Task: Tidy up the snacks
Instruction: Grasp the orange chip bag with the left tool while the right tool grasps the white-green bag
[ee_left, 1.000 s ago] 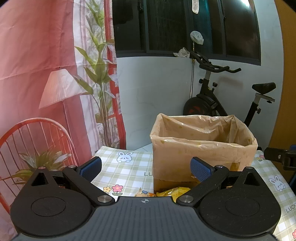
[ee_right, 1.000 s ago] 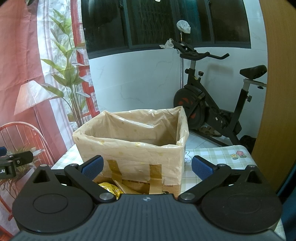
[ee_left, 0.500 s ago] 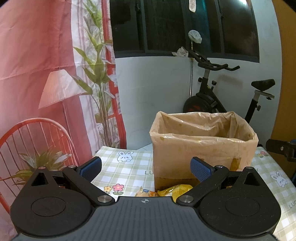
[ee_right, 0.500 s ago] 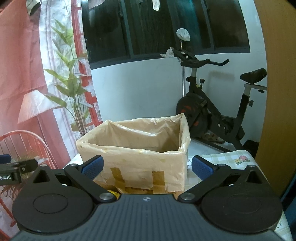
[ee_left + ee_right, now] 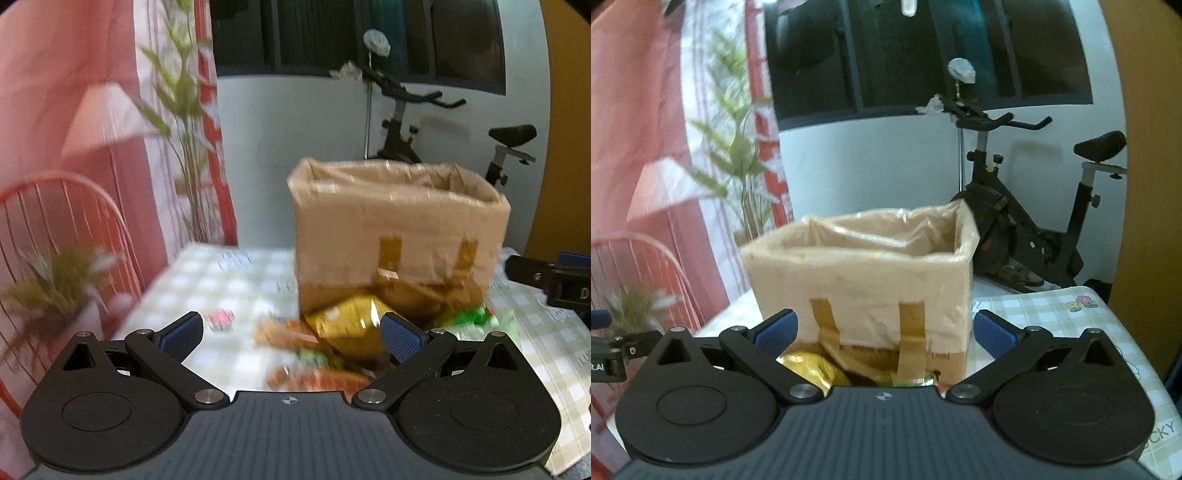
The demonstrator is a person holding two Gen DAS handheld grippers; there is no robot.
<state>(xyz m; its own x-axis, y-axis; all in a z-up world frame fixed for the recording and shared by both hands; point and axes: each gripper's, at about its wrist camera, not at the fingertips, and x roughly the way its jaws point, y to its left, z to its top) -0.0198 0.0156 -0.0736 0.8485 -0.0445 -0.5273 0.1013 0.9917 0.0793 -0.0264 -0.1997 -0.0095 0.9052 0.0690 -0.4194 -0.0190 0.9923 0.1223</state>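
Both your grippers, left (image 5: 291, 332) and right (image 5: 884, 328), gape empty toward the box (image 5: 864, 280) at twelve o'clock, snacks (image 5: 347, 325) heaped before it for loading.

The left gripper (image 5: 291, 334) has tipped down and pulled back from the box (image 5: 399, 236), so the snacks (image 5: 347, 328) at its foot now show in full, smeared by motion; the right gripper (image 5: 884, 332) has drawn back from the box too
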